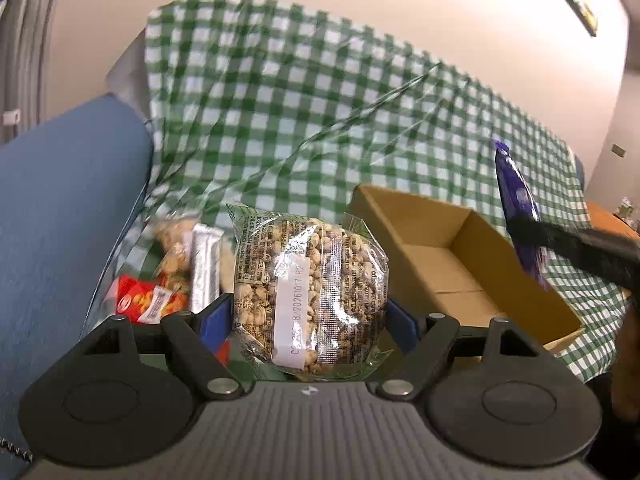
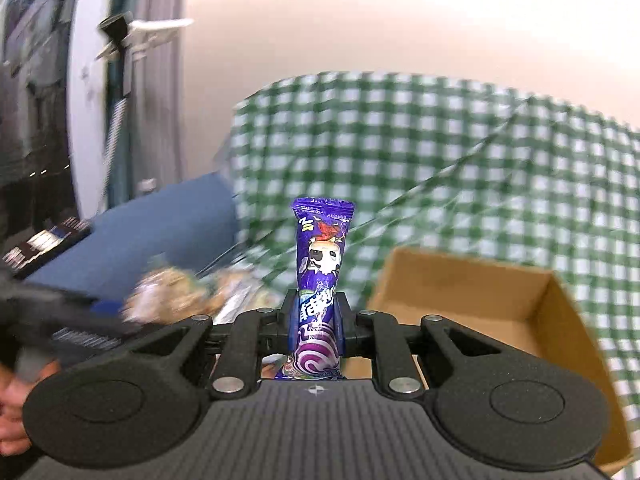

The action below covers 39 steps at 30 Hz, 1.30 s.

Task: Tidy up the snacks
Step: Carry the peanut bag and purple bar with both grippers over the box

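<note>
My left gripper (image 1: 308, 312) is shut on a clear packet of puffed grain cake (image 1: 312, 288), its blue pads pressing both sides and holding it up off the cloth. My right gripper (image 2: 318, 312) is shut on a slim purple candy packet (image 2: 322, 264) that stands upright between its pads. In the left wrist view that purple packet (image 1: 516, 208) hangs above the right side of an open cardboard box (image 1: 460, 264). The cardboard box (image 2: 480, 300) lies just right of the right gripper, and no snacks show inside it.
A pile of snacks lies left of the box: a silver bar (image 1: 206, 264), a red packet (image 1: 140, 300) and a bag of pale pieces (image 1: 176, 240). Green checked cloth (image 1: 320, 100) covers the surface. A blue cushion (image 1: 60, 220) borders the left. A hand (image 2: 12, 400) shows at the lower left.
</note>
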Tool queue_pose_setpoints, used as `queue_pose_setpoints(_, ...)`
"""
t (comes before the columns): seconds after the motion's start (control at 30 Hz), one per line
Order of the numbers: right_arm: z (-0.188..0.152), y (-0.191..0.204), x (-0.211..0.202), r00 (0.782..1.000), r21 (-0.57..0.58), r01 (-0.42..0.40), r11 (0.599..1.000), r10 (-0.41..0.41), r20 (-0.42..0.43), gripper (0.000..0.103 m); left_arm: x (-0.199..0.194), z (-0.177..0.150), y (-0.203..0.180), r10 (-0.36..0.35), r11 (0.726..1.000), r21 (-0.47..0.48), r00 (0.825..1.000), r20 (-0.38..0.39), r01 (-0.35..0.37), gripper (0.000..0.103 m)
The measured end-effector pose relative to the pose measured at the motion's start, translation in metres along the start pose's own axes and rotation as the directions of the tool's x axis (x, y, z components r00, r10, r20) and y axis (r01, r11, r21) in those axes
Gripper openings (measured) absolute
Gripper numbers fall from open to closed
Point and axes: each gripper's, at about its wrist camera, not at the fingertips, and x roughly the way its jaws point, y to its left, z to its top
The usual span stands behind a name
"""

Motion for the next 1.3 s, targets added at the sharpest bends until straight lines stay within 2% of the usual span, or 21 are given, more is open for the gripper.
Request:
queue_pose_setpoints(0.17, 0.008, -0.059, 0.008, 0.994, 0.054, 0.109, 0.993, -0.11, 0.026, 0.018, -0.004, 0.006, -0.018, -0.036, 0.999, 0.034, 0.999, 0.036, 0.035, 0.083)
queue_pose_setpoints(0.27, -0.003, -0.082, 0.012, 0.987, 0.092, 0.158, 0.983, -0.161, 0.019, 0.018, -0.004, 0.009, -0.028, -0.054, 0.998, 0.049, 0.997, 0.059, 0.051, 0.083)
queue_pose_setpoints(0.33, -0.008, -0.096, 0.012, 0.986, 0.138, 0.164, 0.977, -0.166, 0.005, 0.018, -0.007, 0.009, -0.036, -0.062, 0.996, 0.063, 0.994, 0.086, 0.057, 0.083)
queue_pose_setpoints(0.53, -0.018, -0.108, 0.008, 0.983, 0.171, 0.179, 0.969, -0.183, 0.005, 0.018, 0.002, 0.022, -0.067, -0.114, 0.989, 0.108, 0.987, 0.113, 0.102, 0.083)
queue_pose_setpoints(0.83, -0.026, -0.138, 0.007, 0.968, 0.176, 0.252, 0.952, -0.25, -0.034, 0.018, 0.056, 0.07, -0.132, -0.16, 0.976, 0.169, 0.979, 0.123, 0.138, 0.083)
queue_pose_setpoints(0.93, -0.028, -0.143, 0.007, 0.963, 0.177, 0.269, 0.947, -0.265, -0.048, 0.018, 0.073, 0.085, -0.151, -0.19, 0.974, 0.152, 0.972, 0.14, 0.169, 0.083)
queue_pose_setpoints(1.07, -0.029, -0.142, 0.009, 0.957, 0.157, 0.291, 0.944, -0.285, -0.06, 0.018, 0.087, 0.078, -0.166, -0.219, 0.968, 0.16, 0.961, 0.166, 0.193, 0.083)
queue_pose_setpoints(1.3, -0.031, -0.141, 0.012, 0.942, 0.109, 0.331, 0.937, -0.323, -0.087, 0.018, 0.106, 0.065, -0.18, -0.232, 0.96, 0.19, 0.962, 0.141, 0.204, 0.083)
